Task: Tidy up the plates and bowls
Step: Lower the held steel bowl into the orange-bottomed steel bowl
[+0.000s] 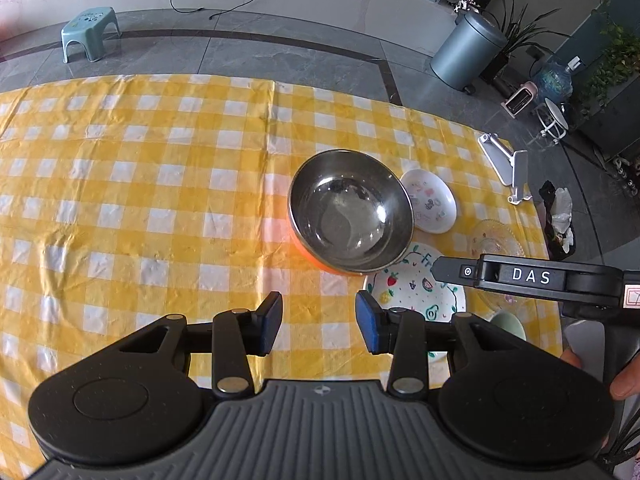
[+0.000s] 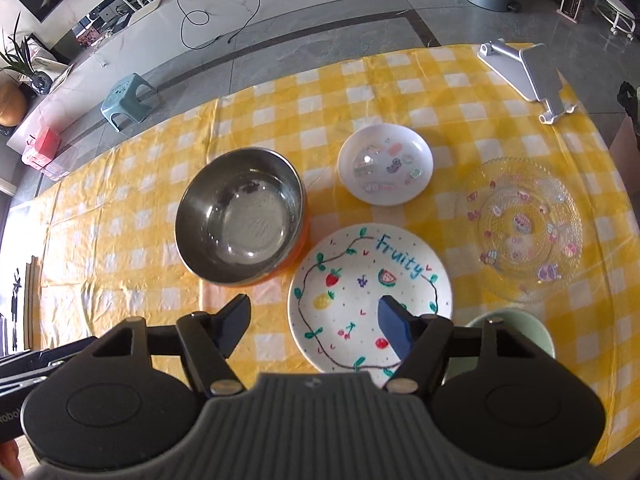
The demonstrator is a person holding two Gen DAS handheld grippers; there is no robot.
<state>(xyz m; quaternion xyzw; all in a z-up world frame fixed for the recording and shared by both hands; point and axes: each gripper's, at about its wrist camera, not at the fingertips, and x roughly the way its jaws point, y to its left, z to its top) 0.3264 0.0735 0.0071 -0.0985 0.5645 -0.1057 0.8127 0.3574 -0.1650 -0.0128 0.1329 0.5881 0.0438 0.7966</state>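
Observation:
A steel bowl (image 2: 240, 216) with an orange outside stands on the yellow checked tablecloth (image 2: 460, 88). To its right lies a white plate (image 2: 370, 300) painted with fruit and the word "Fruity". Behind that plate sits a small white dish (image 2: 385, 165) with stickers, and a clear glass plate (image 2: 524, 232) lies at the right. A pale green bowl (image 2: 520, 326) peeks out at the near right. My right gripper (image 2: 314, 330) hovers open over the fruit plate's left edge, nothing between its fingers. My left gripper (image 1: 318, 326) is open above bare cloth, near the steel bowl (image 1: 350, 210) and the fruit plate (image 1: 412, 288).
A white folding stand (image 2: 528, 72) rests at the table's far right corner. On the floor beyond are a teal stool (image 2: 128, 100), a grey bin (image 1: 466, 54), a black cable (image 2: 216, 12) and potted plants. A hand (image 1: 624, 376) holds the right gripper's body.

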